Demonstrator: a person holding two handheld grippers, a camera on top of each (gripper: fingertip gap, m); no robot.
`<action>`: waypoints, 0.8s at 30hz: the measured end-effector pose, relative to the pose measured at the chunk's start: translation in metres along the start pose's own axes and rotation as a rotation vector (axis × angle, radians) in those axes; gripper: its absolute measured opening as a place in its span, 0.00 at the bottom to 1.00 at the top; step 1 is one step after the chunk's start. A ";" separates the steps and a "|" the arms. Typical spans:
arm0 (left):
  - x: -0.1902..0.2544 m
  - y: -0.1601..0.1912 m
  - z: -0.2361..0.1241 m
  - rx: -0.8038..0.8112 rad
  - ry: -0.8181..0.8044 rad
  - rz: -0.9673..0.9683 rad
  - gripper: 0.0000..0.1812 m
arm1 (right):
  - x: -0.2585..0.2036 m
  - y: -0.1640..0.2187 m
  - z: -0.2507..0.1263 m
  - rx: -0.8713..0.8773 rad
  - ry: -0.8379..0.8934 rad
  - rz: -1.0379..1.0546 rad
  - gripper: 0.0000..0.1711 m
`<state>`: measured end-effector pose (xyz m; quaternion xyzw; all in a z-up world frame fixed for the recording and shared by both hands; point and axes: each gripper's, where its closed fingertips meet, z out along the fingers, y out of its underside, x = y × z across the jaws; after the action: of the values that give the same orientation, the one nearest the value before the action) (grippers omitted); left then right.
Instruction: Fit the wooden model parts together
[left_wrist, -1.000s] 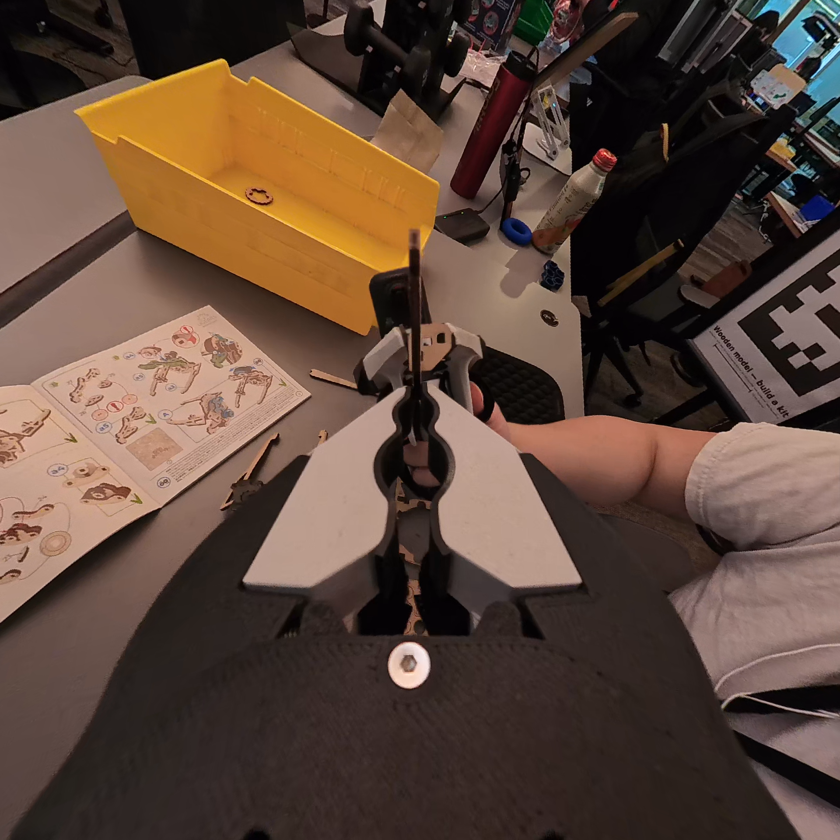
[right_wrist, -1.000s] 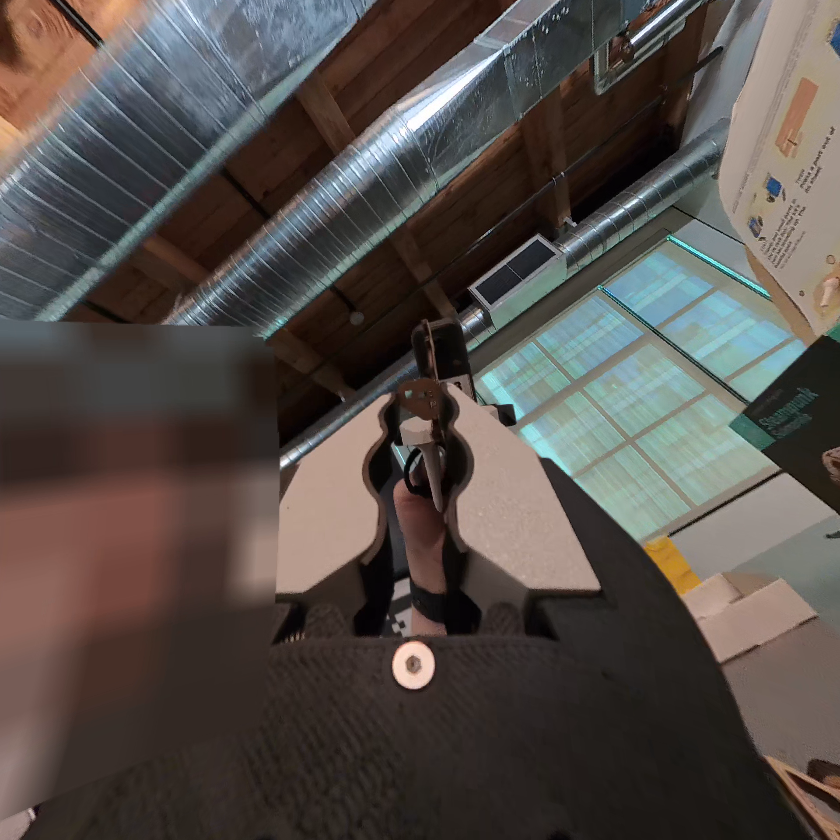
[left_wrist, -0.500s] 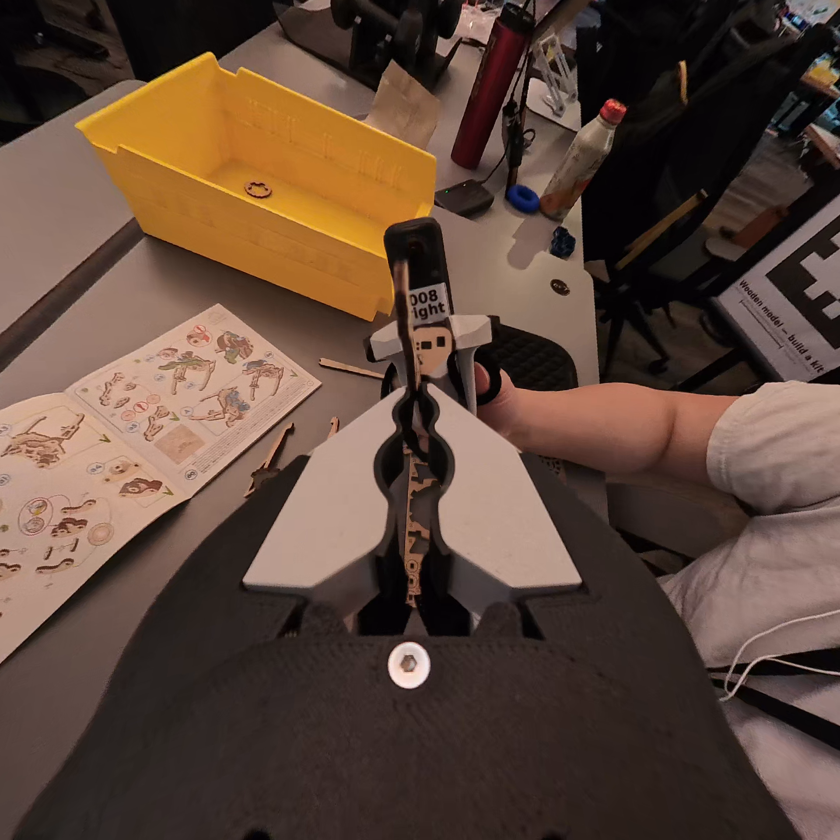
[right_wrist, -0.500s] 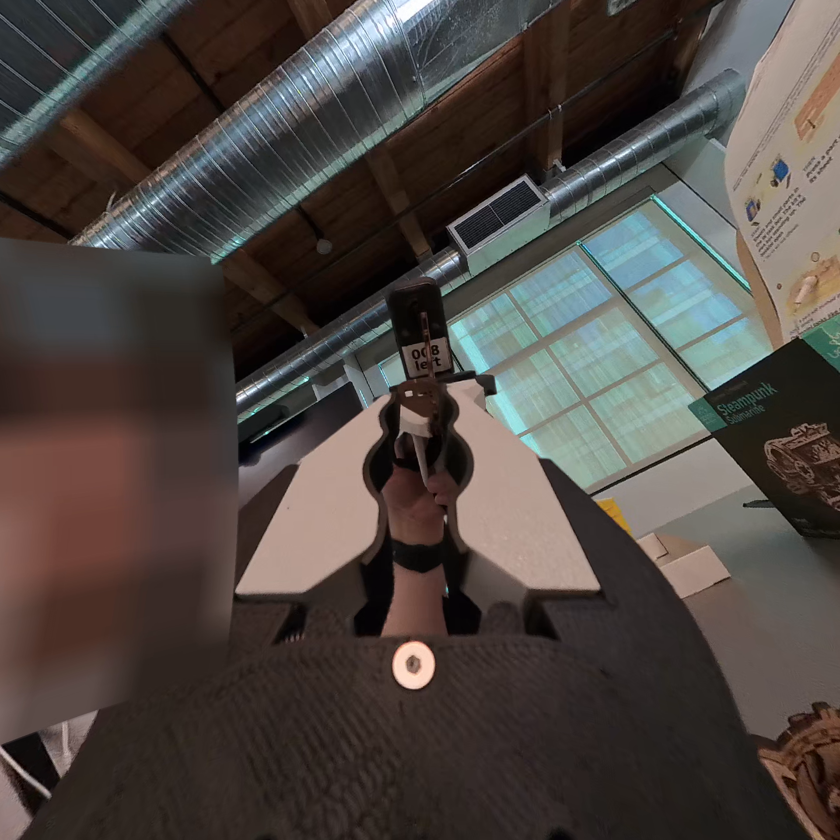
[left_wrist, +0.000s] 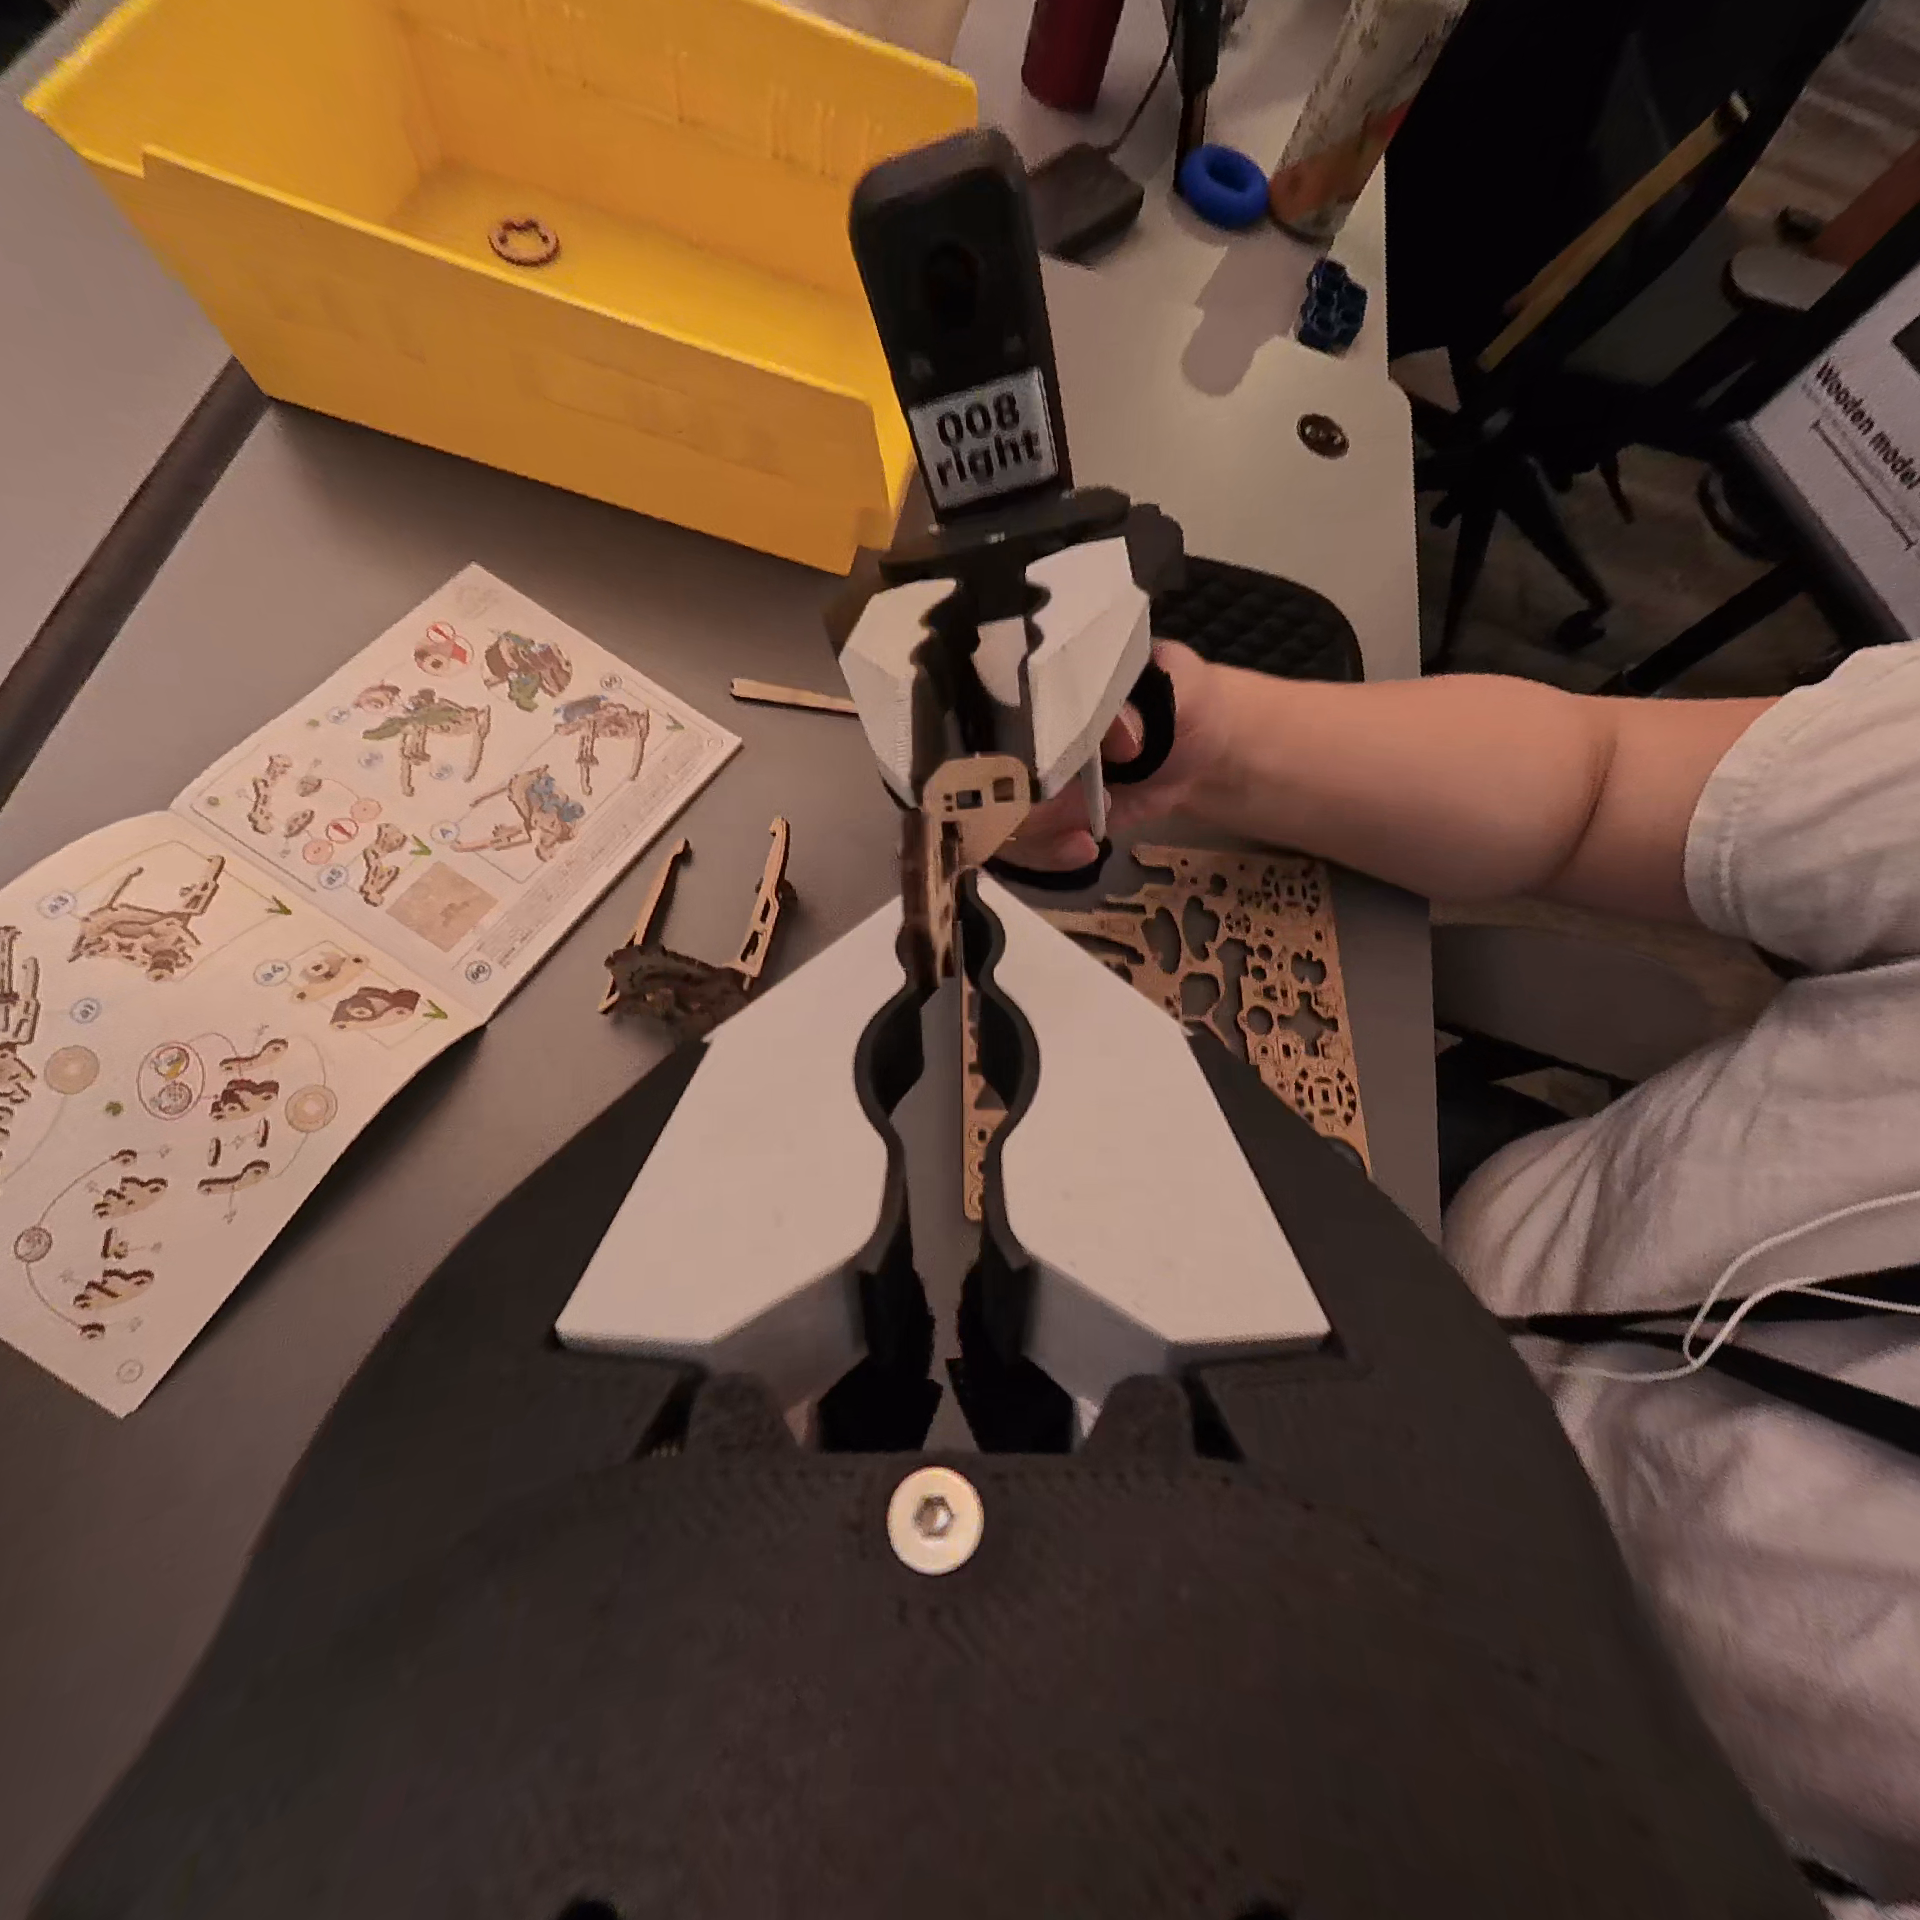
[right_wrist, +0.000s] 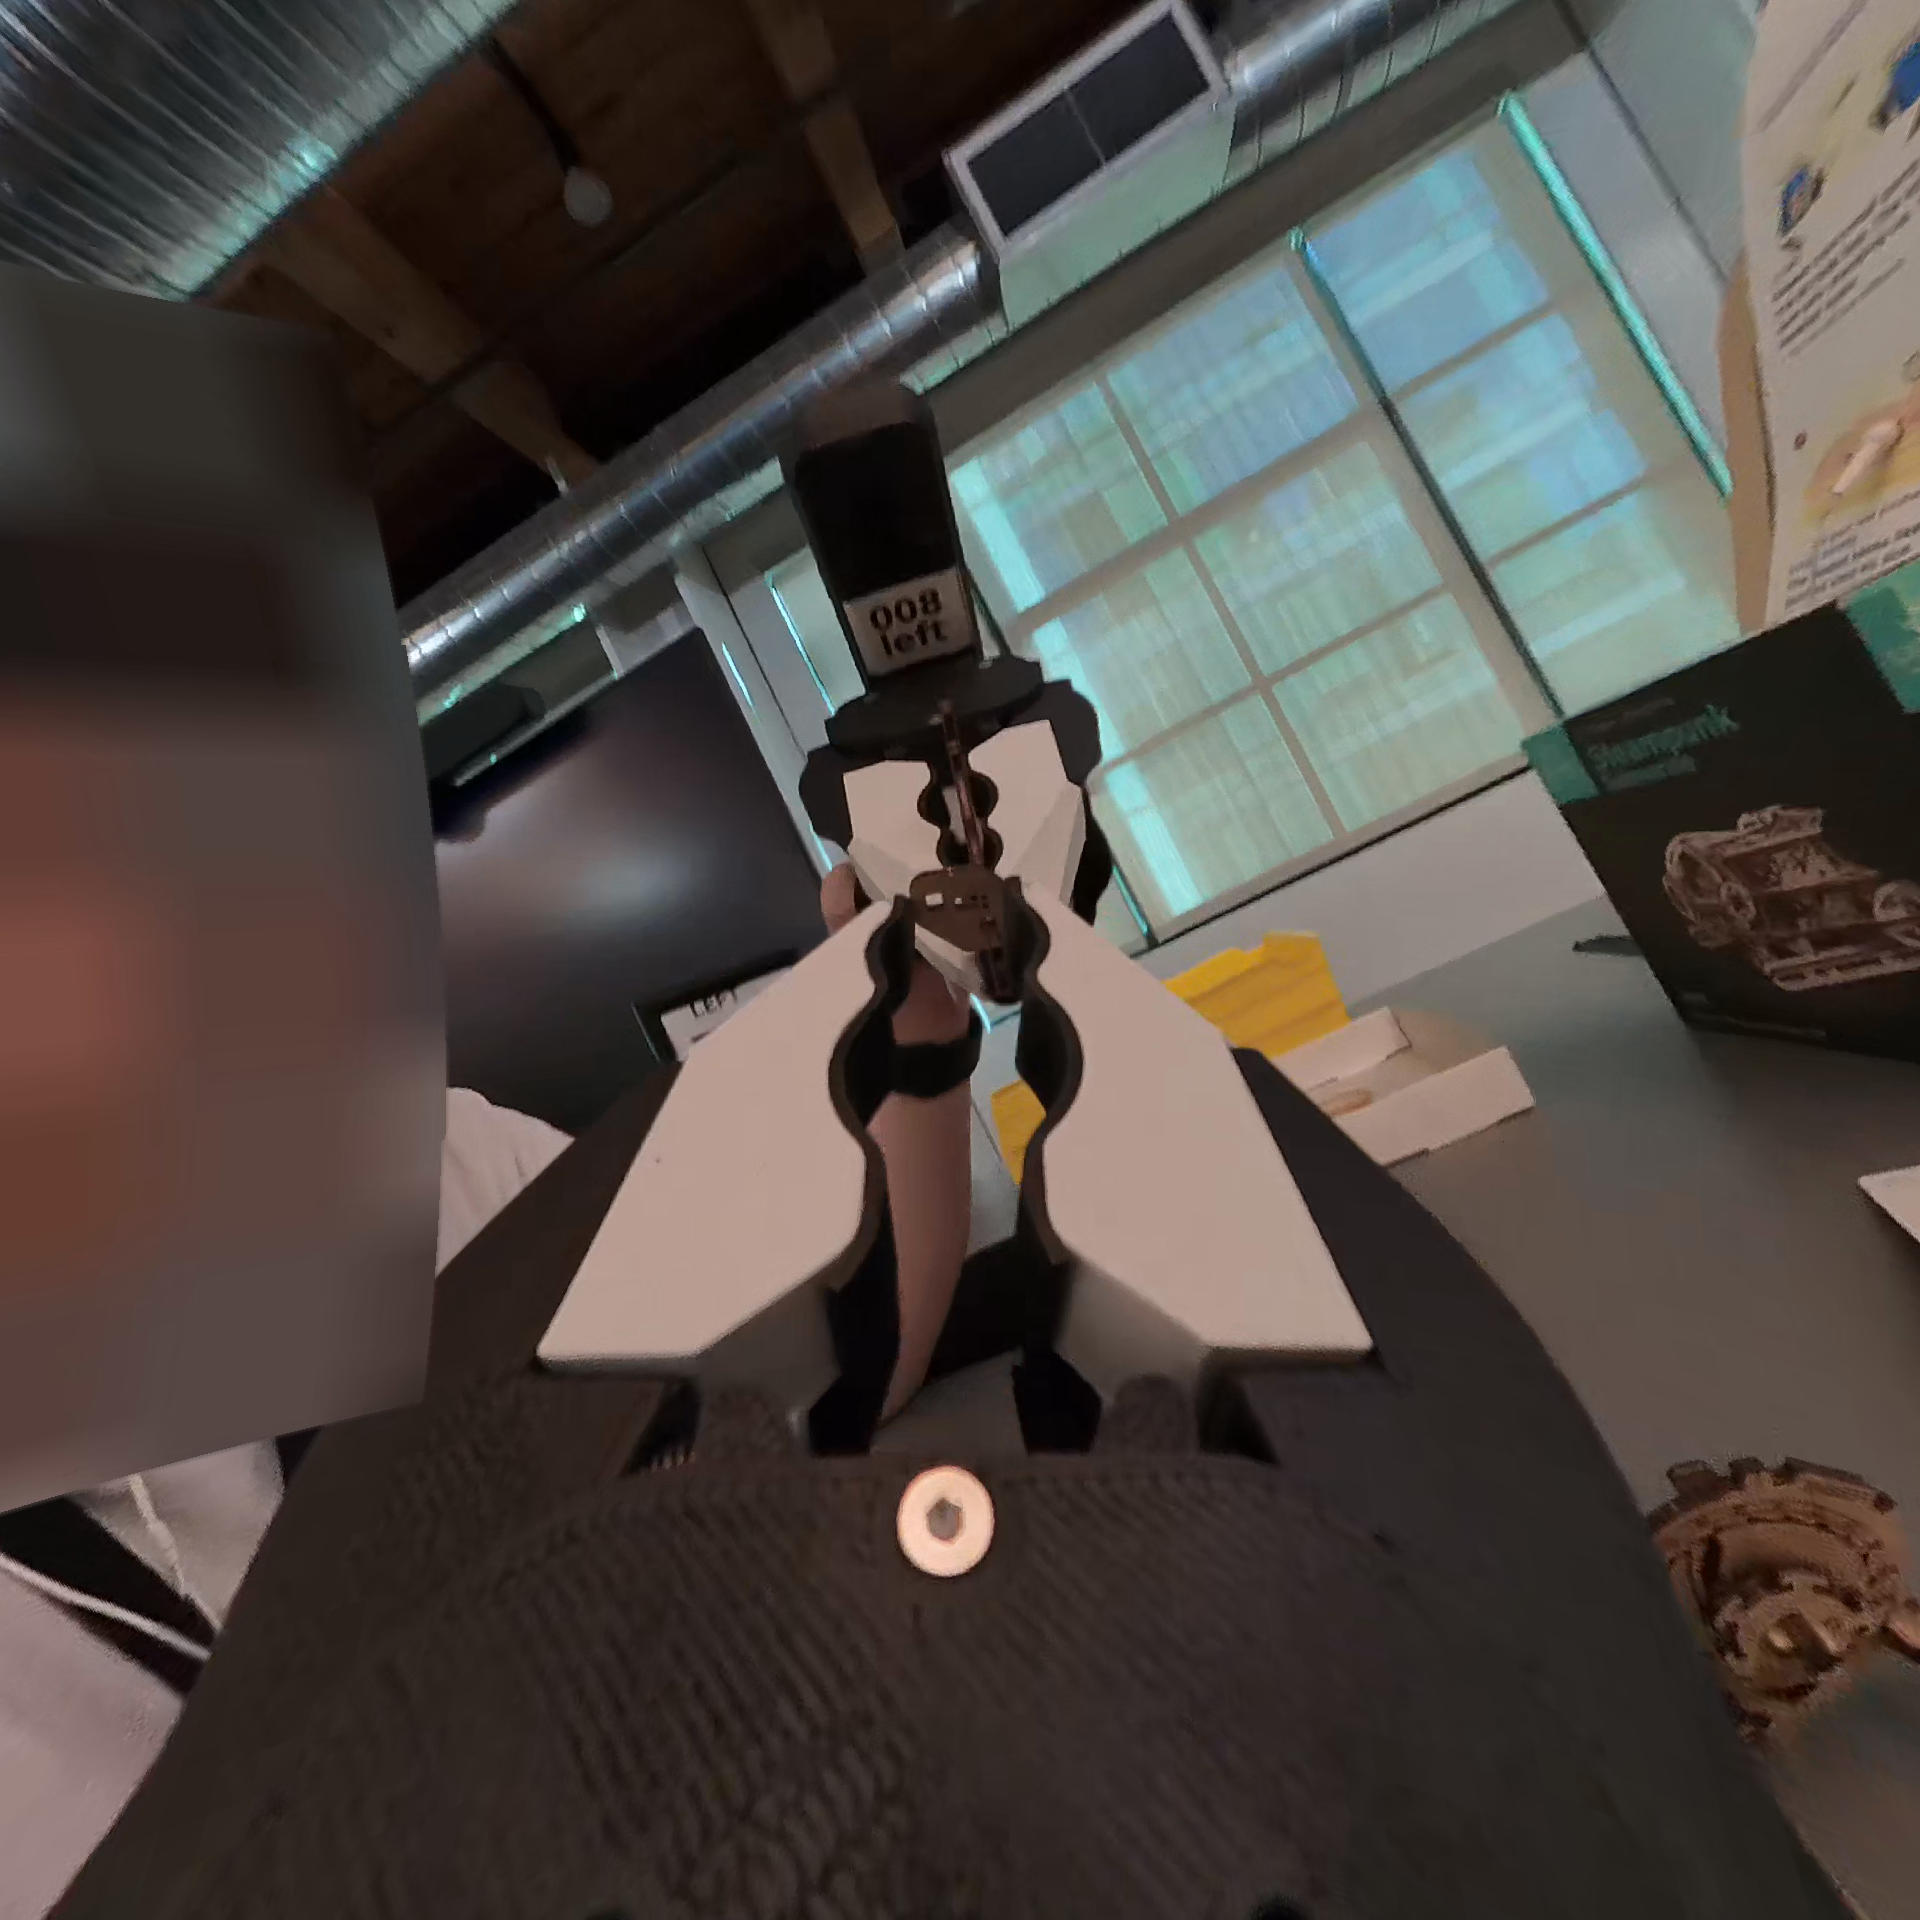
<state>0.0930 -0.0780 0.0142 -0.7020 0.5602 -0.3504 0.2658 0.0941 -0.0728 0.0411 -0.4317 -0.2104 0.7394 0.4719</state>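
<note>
Holding two thin wooden pieces tip to tip above the table (left_wrist: 312, 582), both tongs are pinching tight; the left gripper (left_wrist: 940, 925) is squeezing a long flat strip (left_wrist: 928, 883), running away from its camera; the right gripper (left_wrist: 977, 769) is gripping a small flat piece (left_wrist: 977, 800); pushing crooked could be snapping or slipping them.

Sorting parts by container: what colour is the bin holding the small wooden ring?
Bright yellow bin; clearest in the left wrist view, wooden ring on its floor.
</note>
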 end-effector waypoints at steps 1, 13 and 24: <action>0.001 0.004 0.000 -0.022 0.003 0.003 0.00 | 0.000 0.004 0.001 -0.033 0.002 0.008 0.09; 0.005 0.029 0.001 -0.152 0.024 0.014 0.00 | 0.003 0.026 0.006 -0.157 0.002 0.047 0.09; 0.008 0.037 -0.002 -0.176 0.082 -0.053 0.00 | 0.003 0.034 0.009 -0.198 0.011 0.037 0.09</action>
<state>0.0708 -0.0946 -0.0112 -0.7221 0.5805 -0.3352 0.1708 0.0686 -0.0850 0.0196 -0.4840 -0.2717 0.7212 0.4144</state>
